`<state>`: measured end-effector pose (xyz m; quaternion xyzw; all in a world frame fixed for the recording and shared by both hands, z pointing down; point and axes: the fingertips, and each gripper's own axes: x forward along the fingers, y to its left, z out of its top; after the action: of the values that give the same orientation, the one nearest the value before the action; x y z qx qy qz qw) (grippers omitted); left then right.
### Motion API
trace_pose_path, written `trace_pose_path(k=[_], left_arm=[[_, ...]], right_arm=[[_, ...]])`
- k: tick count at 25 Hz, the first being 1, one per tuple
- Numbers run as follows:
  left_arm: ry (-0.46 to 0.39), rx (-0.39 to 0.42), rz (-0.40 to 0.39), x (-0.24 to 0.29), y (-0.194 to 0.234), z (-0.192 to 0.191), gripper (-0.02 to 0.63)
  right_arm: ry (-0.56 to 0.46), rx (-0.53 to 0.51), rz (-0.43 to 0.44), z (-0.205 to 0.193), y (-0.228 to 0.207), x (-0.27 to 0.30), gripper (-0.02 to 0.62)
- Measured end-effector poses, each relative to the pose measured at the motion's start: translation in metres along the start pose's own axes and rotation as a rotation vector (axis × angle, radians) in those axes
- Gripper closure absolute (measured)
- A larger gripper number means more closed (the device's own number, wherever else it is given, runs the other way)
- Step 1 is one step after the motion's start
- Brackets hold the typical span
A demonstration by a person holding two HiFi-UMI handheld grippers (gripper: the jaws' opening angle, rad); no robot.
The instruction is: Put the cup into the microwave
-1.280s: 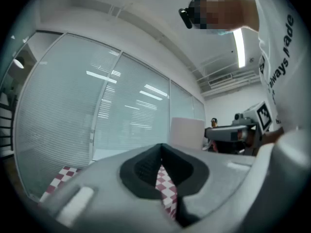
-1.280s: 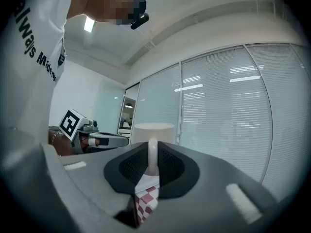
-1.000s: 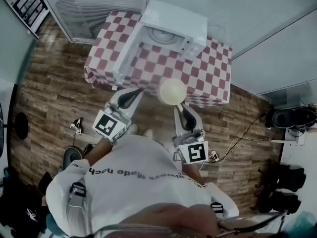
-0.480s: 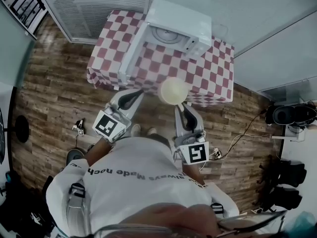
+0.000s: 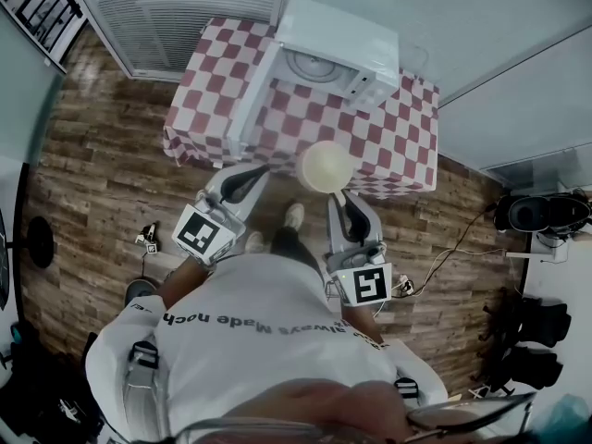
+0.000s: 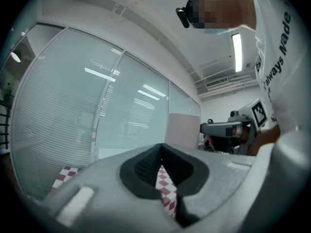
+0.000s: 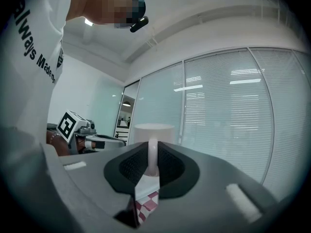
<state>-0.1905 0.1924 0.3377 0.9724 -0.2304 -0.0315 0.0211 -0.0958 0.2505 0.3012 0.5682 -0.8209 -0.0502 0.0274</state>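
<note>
1. Cup [image 5: 326,166]: off the bench, carried in the air. In the head view it sits over the near edge of the bench [image 5: 393,146]. It is upright with the mouth up, and I can't tell if anything is inside.
2. Right hand-held gripper [image 5: 339,200]: at 6 o'clock of the cup, clamped on the cup's handle. The right gripper view shows the handle pinched between the pads, with the cup body just beyond the tips.
3. Left hand-held gripper [image 5: 250,176]: at 9 o'clock of the cup, near it but not touching. Jaws are closed to a narrow slit with nothing in them; only checked cloth shows through.
4. Microwave [image 5: 338,37]: at 12 o'clock of the cup, at the back of the bench. Its door [image 5: 248,100] is swung open towards 10 o'clock, and the cavity shows only the turntable [image 5: 310,63].
5. Progress, as I judge it: pick-up done, door already open. Left to do: carry the cup forward, set it on the turntable, let go and back out.
</note>
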Motion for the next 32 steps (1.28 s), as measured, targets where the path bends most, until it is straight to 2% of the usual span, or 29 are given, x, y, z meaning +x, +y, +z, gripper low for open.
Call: trace_pose_path(k=[11, 32], left_arm=[[-0.011, -0.005, 0.005, 0.045, 0.013, -0.001, 0.603], [0.007, 0.005, 0.066, 0.251, 0.053, -0.004, 0.603]], right_arm=[[-0.007, 0.003, 0.011, -0.008, -0.041, 0.021, 0.554], [-0.05, 0.02, 0.038, -0.022, -0.245, 0.086, 0.554]])
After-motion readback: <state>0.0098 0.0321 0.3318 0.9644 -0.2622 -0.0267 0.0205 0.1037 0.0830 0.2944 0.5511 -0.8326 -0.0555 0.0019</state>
